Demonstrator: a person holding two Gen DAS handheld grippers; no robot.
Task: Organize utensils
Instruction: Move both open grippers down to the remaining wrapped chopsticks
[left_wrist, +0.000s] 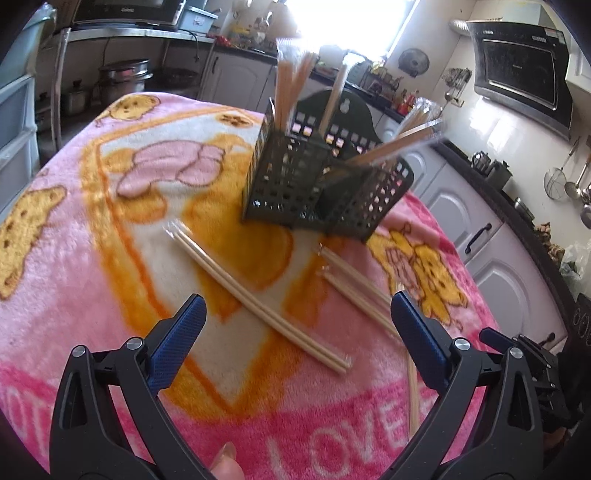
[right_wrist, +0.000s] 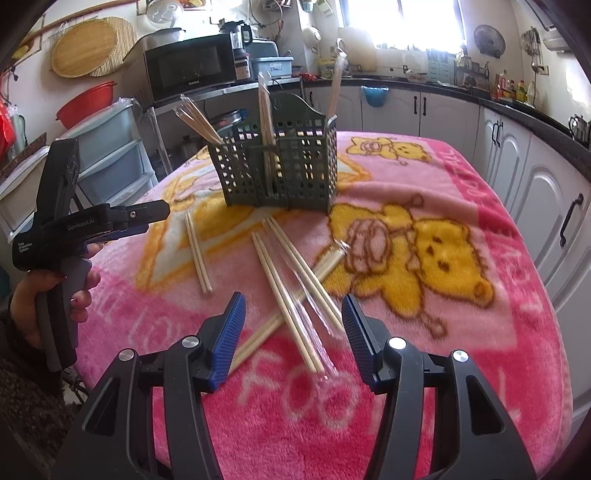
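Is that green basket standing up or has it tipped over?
Upright. The basket stands on its base on the blanket, with chopsticks poking out of its open top.

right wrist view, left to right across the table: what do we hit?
Left hand-held gripper → lone chopstick pair → crossed pile of wrapped chopsticks → yellow bear print on the blanket. The green basket sits behind, above the pile.

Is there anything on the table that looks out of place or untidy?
Yes. Several wrapped chopstick pairs lie loose on the pink blanket in front of the green basket. Some cross over each other, while other pairs already stand inside the basket.
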